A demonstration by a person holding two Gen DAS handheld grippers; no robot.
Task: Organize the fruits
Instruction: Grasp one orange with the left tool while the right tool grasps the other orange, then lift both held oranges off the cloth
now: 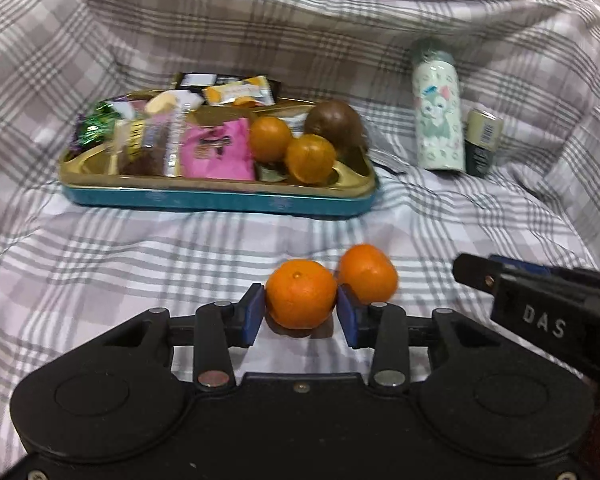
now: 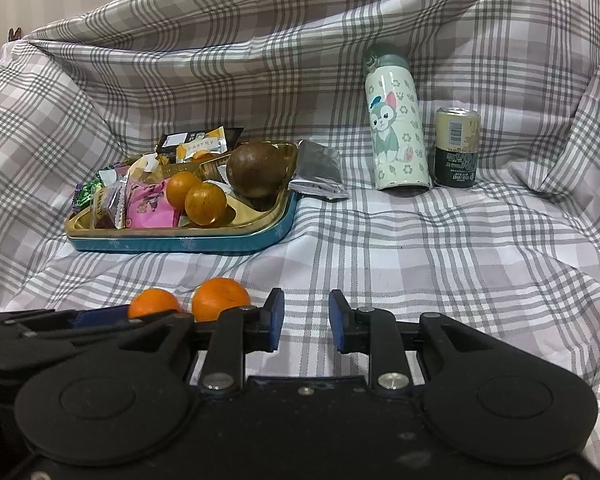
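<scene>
Mandarin (image 1: 301,294): on the plaid cloth (image 1: 140,264), touching a second mandarin (image 1: 368,272).
Left tool (image 1: 301,312): pads against it.
Right tool (image 2: 306,320): slightly parted, empty.

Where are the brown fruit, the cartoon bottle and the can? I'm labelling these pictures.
brown fruit (image 2: 255,174): right wrist view, middle of its skin.
cartoon bottle (image 2: 396,128): right wrist view, on the printed cat.
can (image 2: 457,148): right wrist view, mid-label.

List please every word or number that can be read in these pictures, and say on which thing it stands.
"DAS": on the right gripper, seen from the left wrist.
"PASTRY": on an orange-and-white snack packet in the tray.
Print on the can and other wrappers: too small or blurred.
Bottle: a cartoon only.
</scene>
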